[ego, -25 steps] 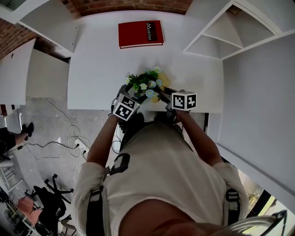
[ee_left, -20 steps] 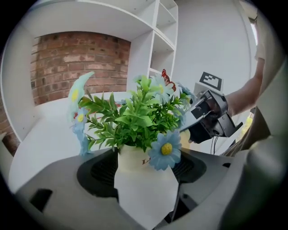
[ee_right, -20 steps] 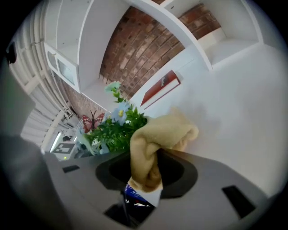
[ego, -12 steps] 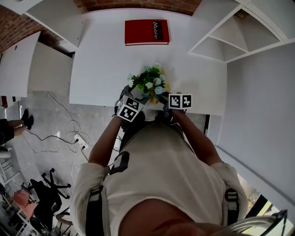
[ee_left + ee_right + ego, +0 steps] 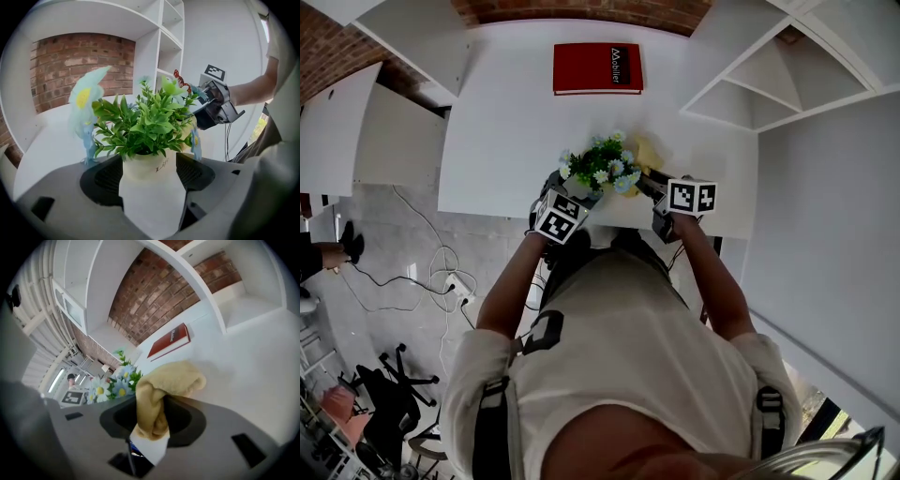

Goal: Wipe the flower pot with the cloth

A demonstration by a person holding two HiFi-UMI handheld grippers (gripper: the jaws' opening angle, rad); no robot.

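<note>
L tongs [image 5: 149, 174] clamped on flower pot [image 5: 145, 165], R tongs [image 5: 152, 417] pinching cloth [image 5: 171, 380], forearms [image 5: 511, 281] outstretched, prob. down-tilted.

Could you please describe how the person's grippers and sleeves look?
Both the left gripper and right gripper have grey bodies with dark pads and carry a white cube with black square markers. The person wears a short-sleeved beige top.
</note>
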